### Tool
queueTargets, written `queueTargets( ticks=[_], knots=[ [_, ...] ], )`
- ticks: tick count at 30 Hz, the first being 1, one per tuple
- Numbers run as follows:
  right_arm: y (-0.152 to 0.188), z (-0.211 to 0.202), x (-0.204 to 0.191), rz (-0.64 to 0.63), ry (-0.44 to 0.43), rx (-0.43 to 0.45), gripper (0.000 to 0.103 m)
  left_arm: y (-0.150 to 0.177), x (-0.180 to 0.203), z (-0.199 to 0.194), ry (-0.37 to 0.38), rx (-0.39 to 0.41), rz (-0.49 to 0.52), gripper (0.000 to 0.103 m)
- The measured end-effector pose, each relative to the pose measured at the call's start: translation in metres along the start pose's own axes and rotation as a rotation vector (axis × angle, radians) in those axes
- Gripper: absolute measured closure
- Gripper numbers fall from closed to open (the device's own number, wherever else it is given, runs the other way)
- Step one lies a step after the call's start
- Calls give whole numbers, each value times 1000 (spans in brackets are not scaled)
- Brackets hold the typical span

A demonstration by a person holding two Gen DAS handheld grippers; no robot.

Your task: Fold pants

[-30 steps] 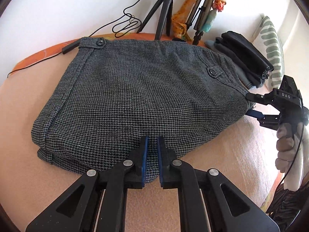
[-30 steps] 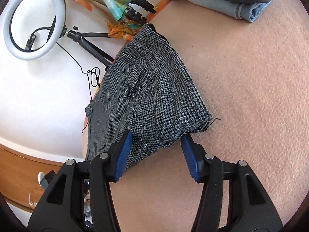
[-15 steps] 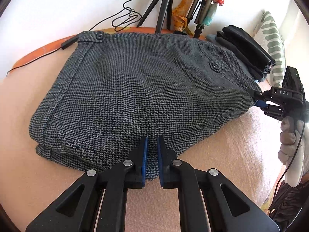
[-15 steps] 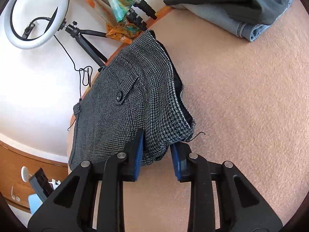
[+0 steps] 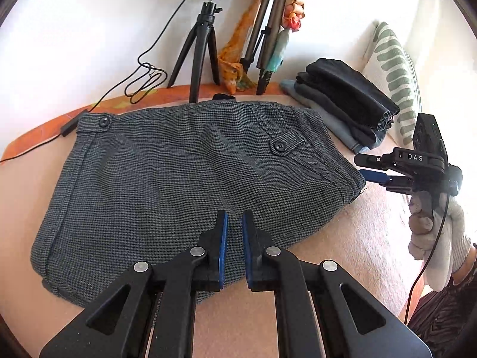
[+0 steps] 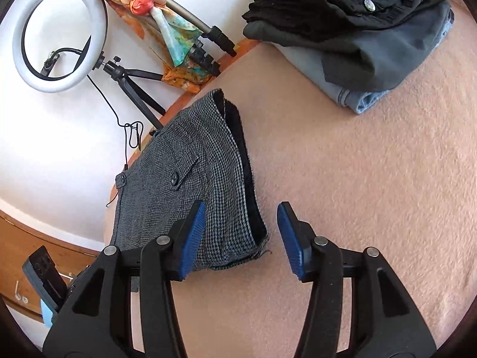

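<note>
Black claw (image 5: 234,232) (blue pads), silver screws

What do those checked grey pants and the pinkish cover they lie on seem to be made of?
The pants look like a woven wool-type cloth: a fine black-and-grey houndstooth check, matt, slightly coarse, with a loose thread at one corner. It could be a blend. The cover looks like a soft fleece or brushed blanket: a fuzzy, matt, peach surface with no visible weave.

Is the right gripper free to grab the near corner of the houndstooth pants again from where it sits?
Probably yes. The right gripper has just opened, and the pants corner lies on the bed between its pads, touching neither. Nothing blocks it; the folded clothes stack sits well away.
</note>
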State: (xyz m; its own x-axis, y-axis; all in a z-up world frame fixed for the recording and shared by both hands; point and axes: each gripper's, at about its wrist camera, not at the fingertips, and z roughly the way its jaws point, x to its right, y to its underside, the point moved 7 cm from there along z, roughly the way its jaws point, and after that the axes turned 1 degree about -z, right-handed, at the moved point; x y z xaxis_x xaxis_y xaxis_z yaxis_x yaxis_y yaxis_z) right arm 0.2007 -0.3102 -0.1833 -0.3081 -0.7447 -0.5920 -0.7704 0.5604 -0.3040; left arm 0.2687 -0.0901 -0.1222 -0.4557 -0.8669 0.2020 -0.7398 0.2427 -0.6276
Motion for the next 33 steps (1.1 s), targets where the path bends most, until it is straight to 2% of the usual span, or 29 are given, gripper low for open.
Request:
queueTargets(
  ticks=[5,10,15,19,20,22,23,27,33],
  knots=[
    [-8,26,2,-12,-15,-76,50,-6,12,18,16,-13,-2,95],
    [-17,38,-4,22,-102,-117,50,-13,16,30,20,-20,-1,95],
    [-16,49,-17,-3,-162,-139,50,-11,12,46,21,-51,-14,95],
    [-16,58,-27,-26,-184,-139,50,-14,11,50,23,-47,-28,95],
    [-15,61,-30,-30,-186,-149,53,-16,11,50,21,-41,-26,95],
    [-11,68,-32,-54,-151,-159,76,-19,13,51,15,-26,-22,95],
    [-10,68,-32,-66,-138,-153,79,-19,14,53,9,-25,-15,95],
    [-13,64,-32,-51,-144,-158,87,-14,17,65,-30,-46,29,95],
    [-17,56,-45,-53,-131,-143,90,-7,19,76,-69,-53,87,95]
  ],
)
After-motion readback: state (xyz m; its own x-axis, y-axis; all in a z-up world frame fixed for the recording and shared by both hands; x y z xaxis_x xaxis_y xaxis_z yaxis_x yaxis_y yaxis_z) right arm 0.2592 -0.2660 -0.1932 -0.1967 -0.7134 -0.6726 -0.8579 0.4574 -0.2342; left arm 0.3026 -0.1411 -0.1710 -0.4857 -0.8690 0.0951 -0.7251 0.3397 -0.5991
